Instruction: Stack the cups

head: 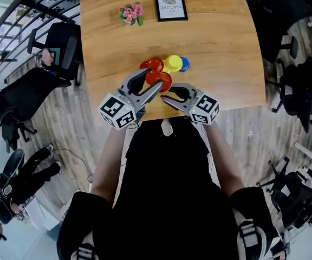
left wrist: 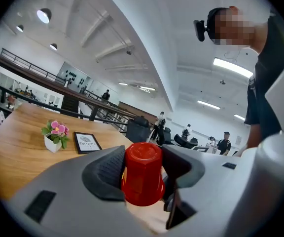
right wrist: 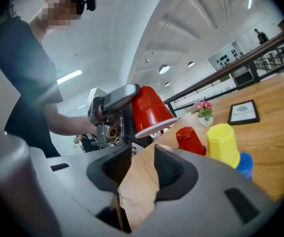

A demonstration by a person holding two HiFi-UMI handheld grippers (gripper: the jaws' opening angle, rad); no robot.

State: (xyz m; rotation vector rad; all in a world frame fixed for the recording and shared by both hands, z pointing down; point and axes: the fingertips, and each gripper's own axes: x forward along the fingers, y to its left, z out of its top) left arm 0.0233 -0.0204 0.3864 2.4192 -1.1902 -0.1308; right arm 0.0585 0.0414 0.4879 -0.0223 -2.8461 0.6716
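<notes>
My left gripper [head: 151,81] is shut on a red cup [head: 160,80], held bottom-up and tilted just above the wooden table [head: 215,42]. In the left gripper view that red cup [left wrist: 143,174] sits upside down between both pads [left wrist: 107,174]. Behind it, a second red cup [head: 154,64], a yellow cup [head: 173,63] and a blue cup [head: 184,64] stand upside down side by side. My right gripper [head: 165,97] is open and empty beside the held cup, near the table's front edge. Its view shows the held red cup [right wrist: 149,110], the standing red cup [right wrist: 190,139], the yellow cup [right wrist: 223,144] and the blue cup [right wrist: 244,164].
A small flower pot [head: 130,13] and a framed card [head: 170,5] stand at the table's far side. Office chairs [head: 58,47] stand to the left and right of the table. People are at desks far behind in the left gripper view.
</notes>
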